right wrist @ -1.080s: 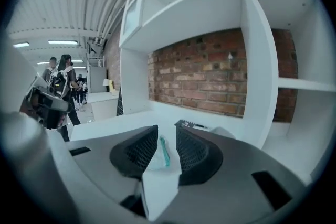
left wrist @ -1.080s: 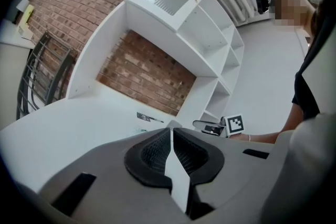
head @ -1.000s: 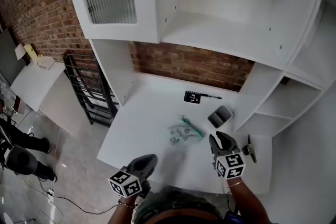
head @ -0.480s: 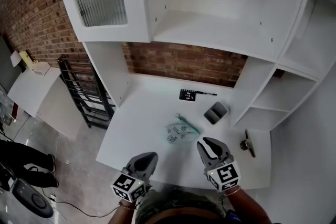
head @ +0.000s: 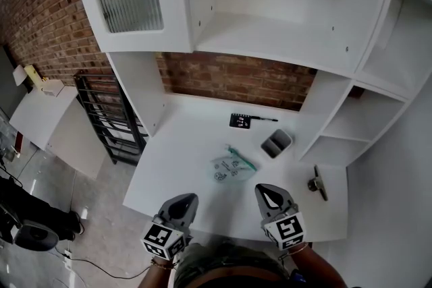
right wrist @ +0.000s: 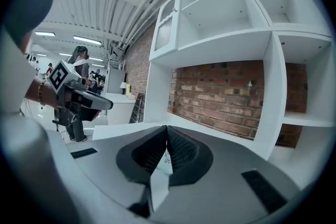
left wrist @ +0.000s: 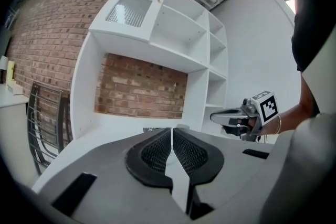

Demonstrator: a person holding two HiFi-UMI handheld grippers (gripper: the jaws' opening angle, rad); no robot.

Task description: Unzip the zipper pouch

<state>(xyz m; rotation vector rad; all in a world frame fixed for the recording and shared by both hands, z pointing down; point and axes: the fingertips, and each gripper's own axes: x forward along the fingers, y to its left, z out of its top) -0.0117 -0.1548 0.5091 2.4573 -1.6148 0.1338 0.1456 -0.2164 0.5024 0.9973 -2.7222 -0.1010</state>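
Pouch (head: pixel 233 166) lay mid-desk (head: pixel 182 158), zip unreadable. Left gripper (head: pixel 188 198) jaws together, empty. Right gripper (head: pixel 265 189) just closed on nothing. Both well short of pouch. Fit approach or withdrawal.

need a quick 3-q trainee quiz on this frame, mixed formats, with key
1. Multiple choice: which item on the desk sits nearest the brick wall? A zipper pouch; B grey tray; C black card.
2. True or false: the right gripper holds the zipper pouch.
3. Fill in: the jaws of the left gripper and of the right gripper are both ___.
Key: 1 C. 2 false: the zipper pouch lies on the desk, untouched. 3 shut, with nothing between them.
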